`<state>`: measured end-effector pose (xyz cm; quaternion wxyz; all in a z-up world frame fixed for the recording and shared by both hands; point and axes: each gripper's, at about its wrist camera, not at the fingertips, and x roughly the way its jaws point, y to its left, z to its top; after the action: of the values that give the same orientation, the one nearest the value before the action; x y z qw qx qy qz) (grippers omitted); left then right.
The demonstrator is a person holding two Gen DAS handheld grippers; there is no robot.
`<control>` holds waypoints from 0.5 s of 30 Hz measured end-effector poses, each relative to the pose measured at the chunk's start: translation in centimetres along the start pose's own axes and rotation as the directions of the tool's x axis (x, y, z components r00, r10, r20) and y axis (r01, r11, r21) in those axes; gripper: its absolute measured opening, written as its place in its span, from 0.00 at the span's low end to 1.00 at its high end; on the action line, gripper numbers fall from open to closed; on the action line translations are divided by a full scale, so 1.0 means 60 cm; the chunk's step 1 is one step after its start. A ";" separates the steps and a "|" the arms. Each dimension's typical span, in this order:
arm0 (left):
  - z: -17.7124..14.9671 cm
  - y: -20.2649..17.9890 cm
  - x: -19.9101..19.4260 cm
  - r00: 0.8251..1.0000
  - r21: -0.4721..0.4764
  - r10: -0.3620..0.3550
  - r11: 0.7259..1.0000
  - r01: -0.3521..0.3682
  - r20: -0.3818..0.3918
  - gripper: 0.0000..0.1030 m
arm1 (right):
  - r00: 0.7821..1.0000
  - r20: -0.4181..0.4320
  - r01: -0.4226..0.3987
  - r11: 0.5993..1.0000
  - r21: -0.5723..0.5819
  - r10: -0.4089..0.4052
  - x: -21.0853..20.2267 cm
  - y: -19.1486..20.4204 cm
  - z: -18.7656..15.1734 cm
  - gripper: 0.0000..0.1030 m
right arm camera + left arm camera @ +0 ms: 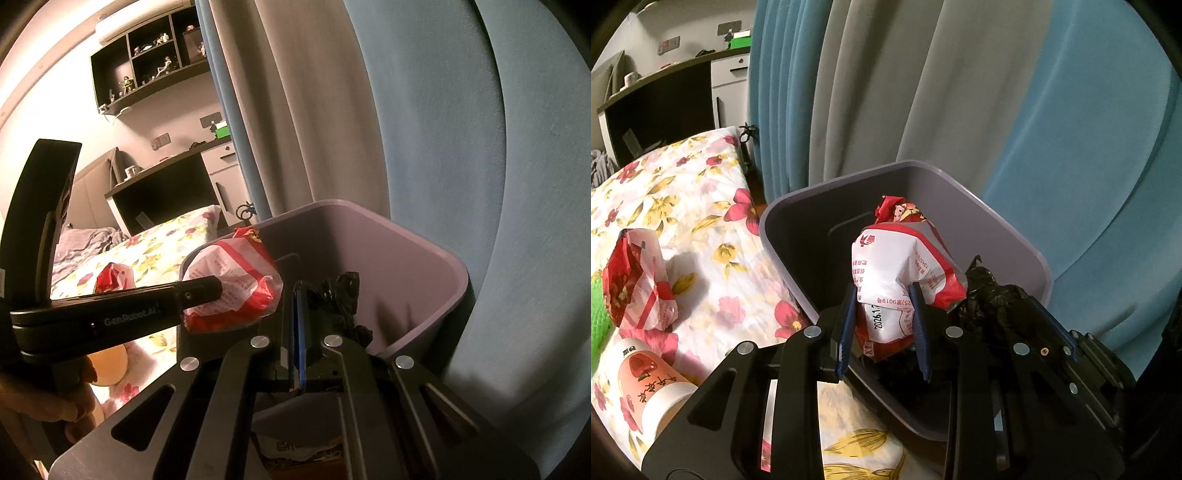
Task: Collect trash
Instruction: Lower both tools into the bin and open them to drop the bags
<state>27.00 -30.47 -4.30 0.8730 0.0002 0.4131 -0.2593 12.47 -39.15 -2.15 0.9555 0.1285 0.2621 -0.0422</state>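
Black linkage bars and blue pads of the left gripper [884, 295] fill the foreground, its fingers narrowed and pinching a crumpled snack wrapper [897, 269] held over the open mouth of the purple bin [1015, 236]. That wrapper is thin, crinkled plastic film, white with red bands and printed text, bunched into a loose lump with a red twisted tip. Just right of it the right gripper [298, 295] has its jaws pressed fully together on a black bin bag [341, 295], glossy and wrinkled, draped at the bin's near rim. Smooth, rounded plastic walls form the bin, which stands against the flowered bedspread [701, 206]. On the bedspread lie another red-and-white wrapper [639, 277] and a paper cup [653, 380] on its side. Blue and grey curtains [923, 92] hang close behind the bin.
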 end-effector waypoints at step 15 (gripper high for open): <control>0.001 0.002 0.001 1.000 -0.018 -0.005 1.000 0.005 -0.009 0.27 | 1.000 -0.005 0.007 1.000 -0.003 -0.007 0.005 0.001 -0.002 0.02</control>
<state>27.11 -30.40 -4.33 0.8705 -0.0075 0.4194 -0.2576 12.67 -39.08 -2.37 0.9548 0.1263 0.2652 -0.0446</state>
